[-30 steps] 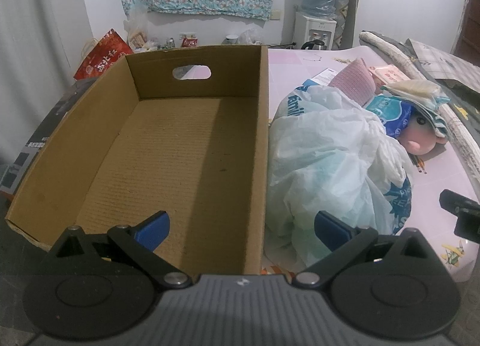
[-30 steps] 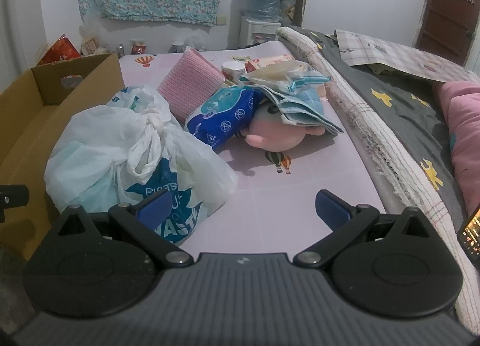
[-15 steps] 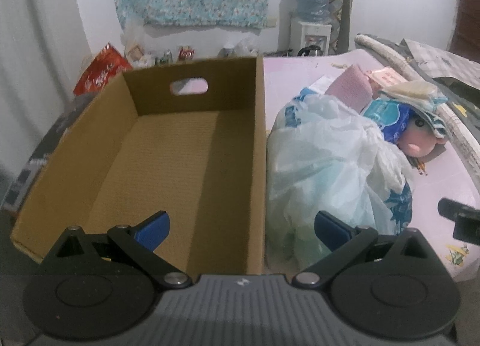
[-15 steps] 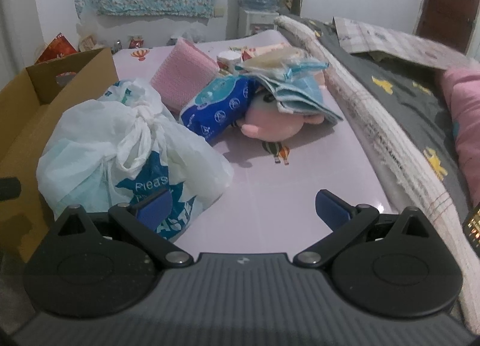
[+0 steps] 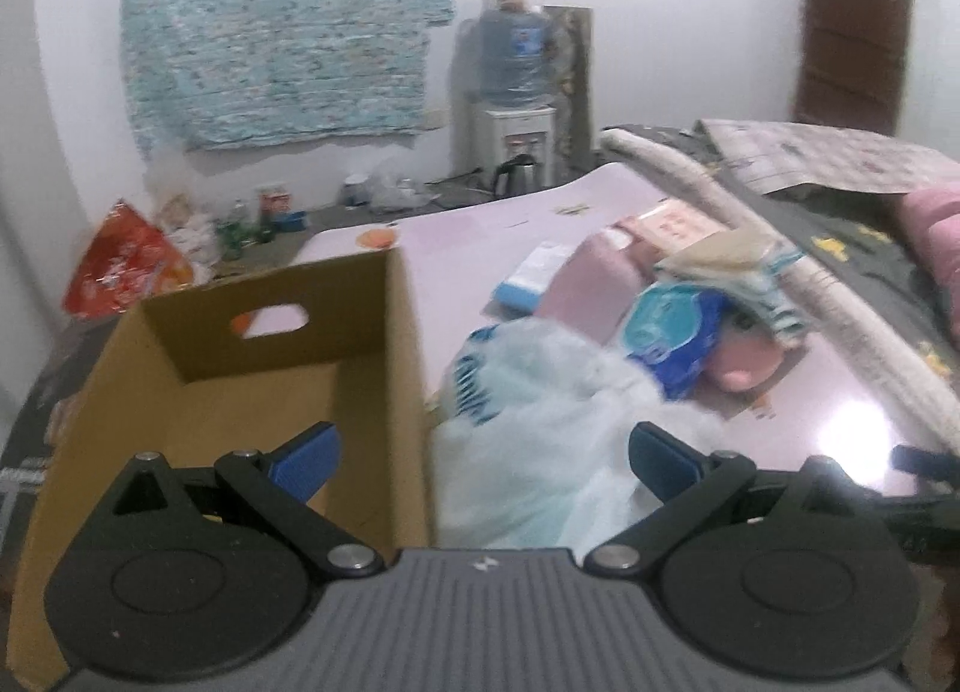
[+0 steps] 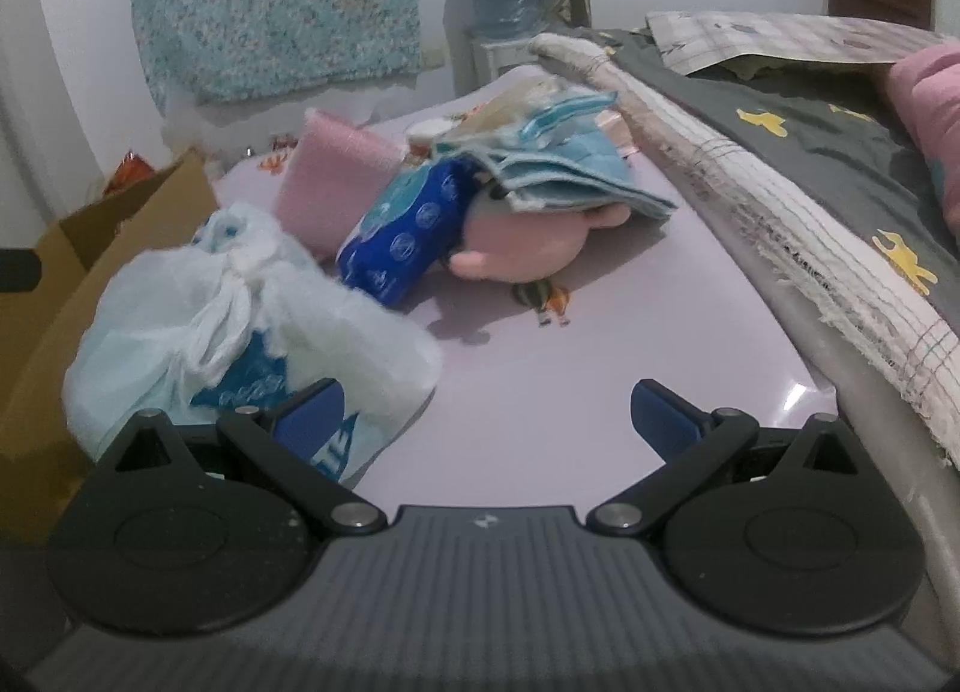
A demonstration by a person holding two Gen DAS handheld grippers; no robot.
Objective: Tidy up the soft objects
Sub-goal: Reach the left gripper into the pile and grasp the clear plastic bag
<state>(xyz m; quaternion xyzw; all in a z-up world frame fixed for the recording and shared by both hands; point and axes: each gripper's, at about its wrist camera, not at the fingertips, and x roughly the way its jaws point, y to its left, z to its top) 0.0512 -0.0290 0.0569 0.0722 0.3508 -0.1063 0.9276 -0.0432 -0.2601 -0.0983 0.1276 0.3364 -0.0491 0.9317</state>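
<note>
An empty brown cardboard box with a handle hole stands at the left; its corner shows in the right wrist view. Beside it lies a knotted white plastic bag. Behind the bag are a pink sponge block, a blue tissue pack, a pink plush toy and folded light-blue cloths. My left gripper is open, straddling the box's right wall. My right gripper is open and empty, low over the pink mat just right of the bag.
The pink mat borders a rolled blanket edge and grey bedding on the right. A water dispenser, kettle and red bag stand by the far wall. The right gripper's tip shows at the left wrist view's right edge.
Both grippers have tilted up and swung; the left view now looks higher and further right, the right gripper has dropped lower toward the mat. No object has moved.
</note>
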